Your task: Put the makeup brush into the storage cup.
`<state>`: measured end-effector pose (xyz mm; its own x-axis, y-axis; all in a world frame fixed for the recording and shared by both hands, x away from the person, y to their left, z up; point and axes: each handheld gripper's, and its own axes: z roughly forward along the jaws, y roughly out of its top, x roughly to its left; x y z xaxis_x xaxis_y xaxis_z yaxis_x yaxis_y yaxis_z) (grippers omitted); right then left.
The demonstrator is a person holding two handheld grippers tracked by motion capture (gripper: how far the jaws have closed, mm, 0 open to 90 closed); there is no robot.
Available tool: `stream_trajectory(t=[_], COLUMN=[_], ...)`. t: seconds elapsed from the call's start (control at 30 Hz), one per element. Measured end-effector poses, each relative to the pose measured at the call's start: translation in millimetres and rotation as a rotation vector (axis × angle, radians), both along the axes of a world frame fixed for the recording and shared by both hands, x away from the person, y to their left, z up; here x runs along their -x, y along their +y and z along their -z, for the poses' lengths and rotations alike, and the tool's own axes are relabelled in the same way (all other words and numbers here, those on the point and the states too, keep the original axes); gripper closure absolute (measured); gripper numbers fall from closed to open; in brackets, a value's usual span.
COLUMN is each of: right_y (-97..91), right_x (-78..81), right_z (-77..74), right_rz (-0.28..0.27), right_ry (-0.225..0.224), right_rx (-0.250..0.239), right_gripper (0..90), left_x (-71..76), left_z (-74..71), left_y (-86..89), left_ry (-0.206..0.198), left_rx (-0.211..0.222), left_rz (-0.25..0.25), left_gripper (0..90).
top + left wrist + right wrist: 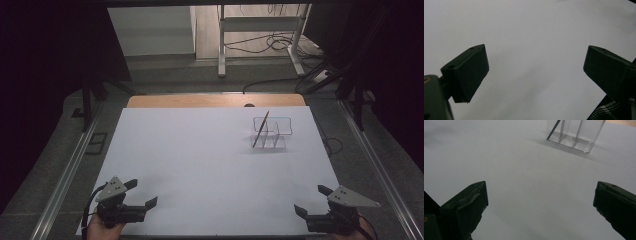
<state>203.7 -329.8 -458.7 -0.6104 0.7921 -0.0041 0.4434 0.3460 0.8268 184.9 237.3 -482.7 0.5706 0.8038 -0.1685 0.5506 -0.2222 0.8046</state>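
Dim room; a white sheet-covered surface (200,165) takes up most of the high view, with a strip of bare wood along its far edge and a white metal frame on the floor beyond.

Clear plastic organiser with upright dividers (271,133) stands on the far right part of the surface, well apart from both grippers. It holds one thin dark stick (260,129), which leans tilted in the leftmost compartment, its upper end rising above the rim. The other compartments look bare. In the right gripper view the organiser's base (571,138) and the lower end of the stick (554,128) sit at the top of the frame.

Left hand-held gripper (141,193): near left corner of the surface, low over the sheet, jaws spread wide, nothing between them. The left gripper view shows bare white sheet between its jaws (535,72).

Right hand-held gripper (311,199): near right corner, also low, jaws wide apart and holding nothing (540,202). It faces the organiser.
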Motion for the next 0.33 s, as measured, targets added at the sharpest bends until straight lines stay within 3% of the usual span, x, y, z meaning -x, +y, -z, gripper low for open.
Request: stream_trajectory(t=[0.33], right_y=[-2.5], right_x=[0.0], right_z=[0.4], right_rz=[0.005], right_ry=[0.001], right_rx=[-0.014], right_gripper=[0.0], left_x=[0.7], left_z=[0.0], left_y=[0.5], left_ry=[-0.001], left_rx=[-0.001], left_rz=[-0.001], left_gripper=[6.5])
